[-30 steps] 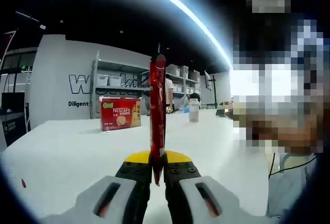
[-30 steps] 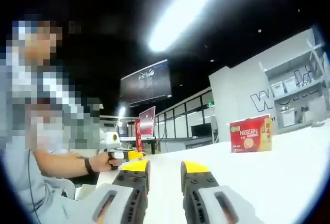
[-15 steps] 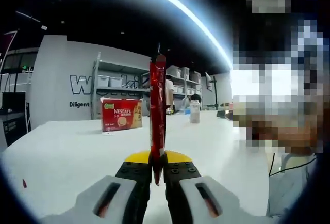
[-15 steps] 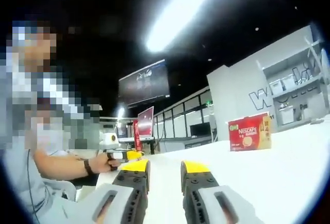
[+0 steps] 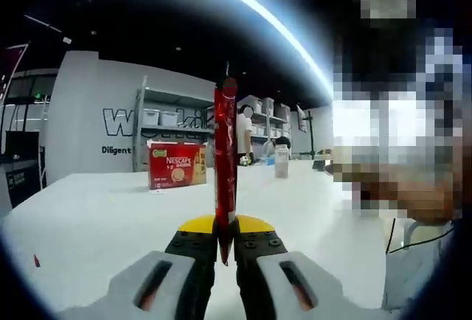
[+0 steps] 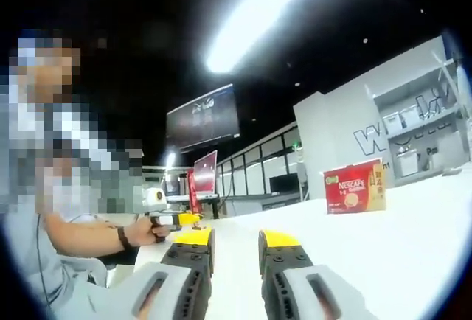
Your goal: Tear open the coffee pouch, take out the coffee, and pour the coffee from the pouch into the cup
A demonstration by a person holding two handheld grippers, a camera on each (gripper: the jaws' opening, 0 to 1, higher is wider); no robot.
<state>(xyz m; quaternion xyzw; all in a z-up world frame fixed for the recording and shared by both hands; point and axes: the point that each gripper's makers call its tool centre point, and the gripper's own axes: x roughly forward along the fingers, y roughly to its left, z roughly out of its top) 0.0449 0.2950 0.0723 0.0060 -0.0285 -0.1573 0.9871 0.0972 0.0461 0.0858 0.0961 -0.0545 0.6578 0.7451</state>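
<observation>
Still clamped upright in left gripper (image 5: 225,250): unopened coffee pouch (image 5: 225,165), unmoved; right gripper (image 6: 234,250) parted, empty, drifting leftward; tearing yet to begin.

one pouch (image 5: 225,165), one box (image 5: 177,174), one cup (image 5: 281,161)

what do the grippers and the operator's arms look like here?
Both grippers: light grey bodies with slotted openings, black ribbed jaws, yellow tips, on the left gripper and right gripper. The person's hand wears a dark wristband, with a short pale sleeve above it.
</observation>
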